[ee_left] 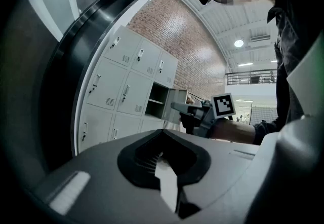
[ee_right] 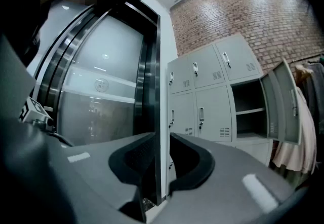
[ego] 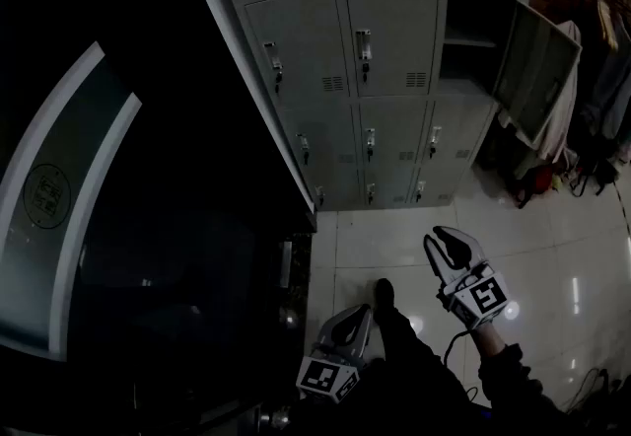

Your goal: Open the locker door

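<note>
Hovering well apart from lockers [ego: 367, 79]: left gripper [ego: 361, 314] jaws closed, empty; right gripper [ego: 446, 239] jaws slightly apart, empty.

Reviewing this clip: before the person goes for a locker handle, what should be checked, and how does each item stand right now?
1. Closed locker door in view: ok.
2. Its handle visible and unobstructed: ok.
3. Right gripper near that handle: not ok, it is low over the floor, far from it.
4. Right jaws ready: empty and only narrowly apart; whether that is wide enough for the handle, cannot tell.
5. Left gripper out of the way: ok, shut, empty, held low.
6. Open locker door at right clear of the target: ok.
</note>
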